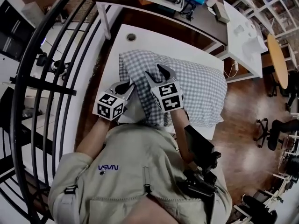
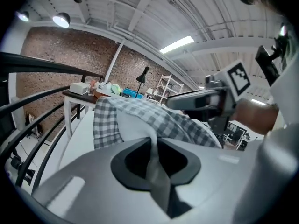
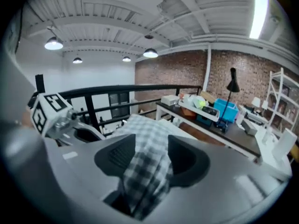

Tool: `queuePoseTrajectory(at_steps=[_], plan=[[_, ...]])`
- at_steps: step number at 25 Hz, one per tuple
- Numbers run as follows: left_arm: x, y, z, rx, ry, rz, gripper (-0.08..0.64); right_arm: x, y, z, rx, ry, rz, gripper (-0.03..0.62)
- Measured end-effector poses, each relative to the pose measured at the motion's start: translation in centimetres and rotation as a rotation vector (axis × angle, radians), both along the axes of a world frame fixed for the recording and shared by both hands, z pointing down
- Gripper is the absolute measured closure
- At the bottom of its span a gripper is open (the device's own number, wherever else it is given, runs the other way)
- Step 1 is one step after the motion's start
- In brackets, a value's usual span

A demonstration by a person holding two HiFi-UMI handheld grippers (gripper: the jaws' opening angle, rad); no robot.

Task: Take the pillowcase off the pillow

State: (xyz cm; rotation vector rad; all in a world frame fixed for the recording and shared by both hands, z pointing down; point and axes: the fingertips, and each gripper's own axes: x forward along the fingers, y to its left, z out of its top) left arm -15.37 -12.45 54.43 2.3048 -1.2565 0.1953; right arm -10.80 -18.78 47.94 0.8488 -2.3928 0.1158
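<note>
reviewer: step for this one?
tagger: early peel. pillowcase (image 1: 201,90) covers most of the pillow (image 2: 133,125), both lying on the white table (image 1: 140,38). only the near end of the pillow shows bare, so i'd call it barely started.
reviewer: left gripper?
tagger: left gripper (image 2: 153,143) has its jaws nearly together, pinching a thin fold of the white pillow at that bare end. reads as the anchor hand.
reviewer: right?
tagger: right gripper (image 3: 150,153) has its jaws spread wide, with a bunch of the checked pillowcase lying between them. pads don't look pressed on it. it's blurry down low, so the cloth may brush one pad, can't swear. not a grip as i read it.
reviewer: next move?
tagger: my guess: right needs to close on the case's open edge and draw it toward the far end while left holds the pillow in place. risk is grabbing pillow and case together, or left's thin pinch slipping.
</note>
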Motion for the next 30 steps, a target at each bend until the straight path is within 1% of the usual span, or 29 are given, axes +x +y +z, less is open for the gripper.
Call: queuePoseTrajectory(at_steps=[2, 3, 4, 5, 7, 10, 12, 13, 16, 19, 21, 23, 24, 25, 27, 28, 29, 30], plan=[[0.5, 1.0, -0.7, 0.019, -0.028, -0.013, 0.518, -0.8, -0.8, 2.4, -0.062, 0.107, -0.051, 0.384], [0.5, 1.3, -1.1, 0.027, -0.042, -0.022, 0.521, -1.0, -0.9, 2.8, -0.076, 0.141, -0.070, 0.413], [0.5, 1.4, -1.4, 0.036, -0.055, -0.029, 0.523, -1.1, -1.2, 2.7, -0.070, 0.156, -0.078, 0.507], [0.3, 1.5, -1.7, 0.047, -0.065, -0.034, 0.525, -1.2, -1.6, 2.2, -0.053, 0.153, -0.074, 0.571], [0.0, 1.7, -2.5, 0.077, -0.082, -0.035, 0.528, -1.2, -2.8, 1.1, -0.015, 0.119, -0.043, 0.577], [0.2, 2.8, -4.0, 0.132, -0.116, -0.003, 0.532, 0.4, -5.6, -0.8, 0.072, 0.107, 0.050, 0.584], [0.3, 4.0, -4.6, 0.162, -0.124, 0.025, 0.534, 2.7, -8.1, -1.5, 0.106, 0.107, 0.148, 0.584], [0.0, 4.6, -4.8, 0.169, -0.114, 0.030, 0.534, 4.2, -9.3, -1.7, 0.116, 0.114, 0.200, 0.584], [-1.2, 6.1, -5.5, 0.182, -0.068, 0.026, 0.535, 9.6, -12.2, -1.2, 0.106, 0.141, 0.341, 0.584], [-1.6, 6.9, -5.6, 0.186, -0.068, 0.062, 0.540, 14.0, -12.6, 1.6, 0.042, 0.167, 0.435, 0.583], [-1.0, 6.9, -4.6, 0.159, -0.098, 0.114, 0.539, 14.9, -11.5, 4.2, -0.006, 0.184, 0.434, 0.583], [-0.5, 6.4, -4.1, 0.154, -0.154, 0.155, 0.519, 14.4, -10.2, 5.2, 0.008, 0.215, 0.390, 0.584], [-0.4, 6.0, -4.7, 0.175, -0.174, 0.158, 0.492, 14.1, -9.7, 5.1, 0.027, 0.222, 0.368, 0.584], [-0.5, 5.6, -5.9, 0.213, -0.175, 0.150, 0.456, 13.7, -9.4, 4.9, 0.043, 0.219, 0.350, 0.584], [-0.8, 4.3, -9.3, 0.320, -0.129, 0.105, 0.447, 13.0, -8.8, 4.6, 0.058, 0.194, 0.320, 0.583], [-0.9, 3.3, -10.7, 0.357, -0.107, 0.079, 0.441, 12.7, -8.6, 4.5, 0.065, 0.188, 0.303, 0.583], [-1.0, 1.9, -11.4, 0.372, -0.099, 0.055, 0.422, 12.4, -8.4, 4.4, 0.075, 0.191, 0.288, 0.583], [-1.0, 0.3, -11.4, 0.365, -0.105, 0.036, 0.408, 12.2, -8.2, 4.3, 0.085, 0.196, 0.278, 0.583]])
